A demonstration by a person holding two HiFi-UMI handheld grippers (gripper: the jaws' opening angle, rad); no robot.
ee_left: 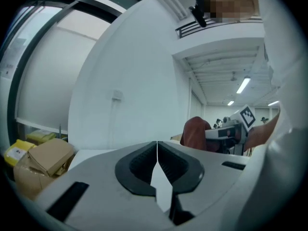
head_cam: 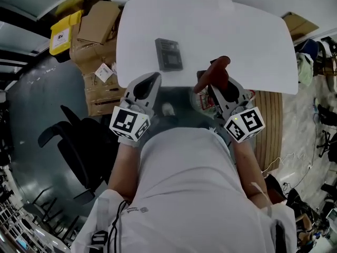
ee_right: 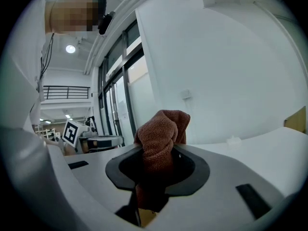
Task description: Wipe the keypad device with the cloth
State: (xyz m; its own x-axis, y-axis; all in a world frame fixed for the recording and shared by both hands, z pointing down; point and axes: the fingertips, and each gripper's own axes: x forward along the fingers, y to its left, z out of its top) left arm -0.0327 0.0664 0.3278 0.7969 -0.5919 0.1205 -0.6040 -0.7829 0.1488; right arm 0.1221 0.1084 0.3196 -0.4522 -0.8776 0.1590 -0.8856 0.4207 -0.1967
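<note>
Closest below, the person's white-shirted torso (head_cam: 184, 183) faces the white table (head_cam: 253, 41). Both grippers hang at its near edge: the right gripper (head_cam: 215, 88) clamps the bunched brown cloth (head_cam: 218, 67), seemingly ready for wiping, while the left gripper (head_cam: 151, 80) is closed and empty. The keypad device (head_cam: 168, 54) lies flat just beyond them, untouched.

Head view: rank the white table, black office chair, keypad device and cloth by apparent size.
1. White table
2. Black office chair
3. Keypad device and cloth: look alike; cloth is held up nearer the camera, so unranked.
</note>
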